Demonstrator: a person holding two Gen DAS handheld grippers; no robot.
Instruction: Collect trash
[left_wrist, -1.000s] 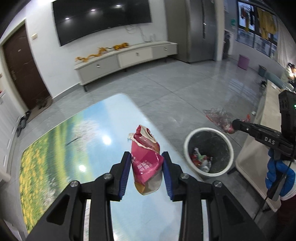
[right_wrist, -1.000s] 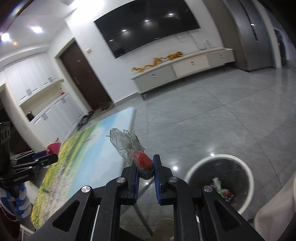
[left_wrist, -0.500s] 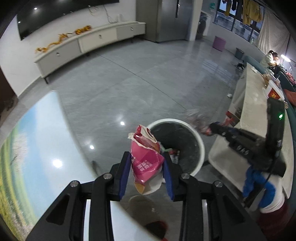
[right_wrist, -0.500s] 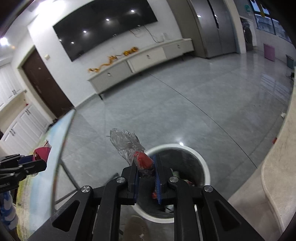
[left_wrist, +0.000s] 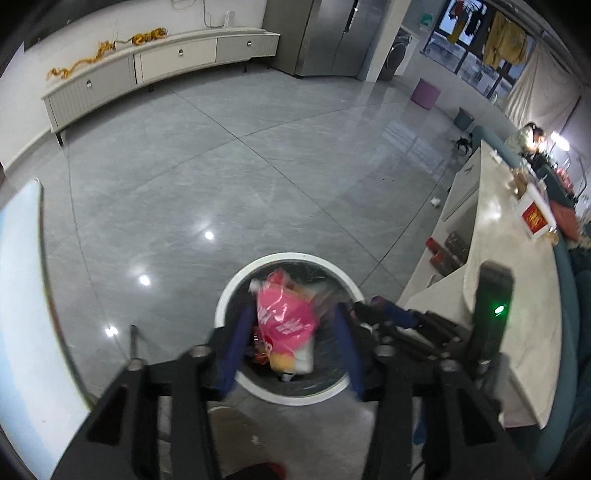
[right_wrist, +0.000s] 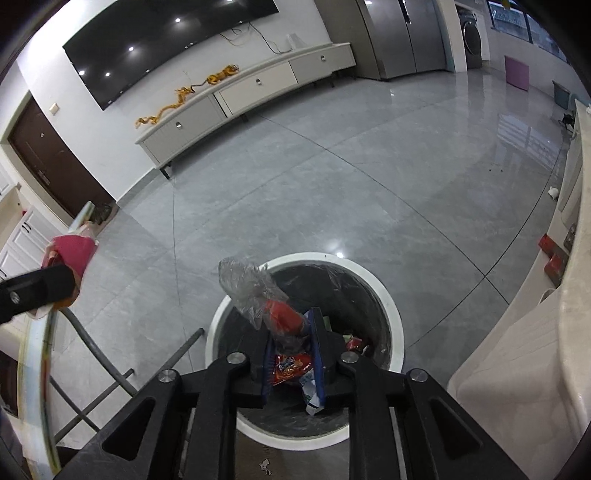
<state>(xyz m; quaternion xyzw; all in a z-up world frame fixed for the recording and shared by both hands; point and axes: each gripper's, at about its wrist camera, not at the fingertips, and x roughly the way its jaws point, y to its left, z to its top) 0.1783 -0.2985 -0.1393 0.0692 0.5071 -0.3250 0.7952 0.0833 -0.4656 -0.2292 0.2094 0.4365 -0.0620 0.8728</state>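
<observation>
Above the white-rimmed trash bin (left_wrist: 291, 397), the left gripper (left_wrist: 291, 341) has its blue pads spread wide; the pink snack bag (left_wrist: 284, 319) sits between them over the bin's dark mouth, and motion blur hides whether either pad touches it; over the same bin (right_wrist: 391, 306) the right gripper (right_wrist: 291, 350) is narrowed onto a crumpled clear wrapper with a red piece (right_wrist: 266, 299), held above the litter inside; the table (left_wrist: 22, 314) edge lies to the left.
</observation>
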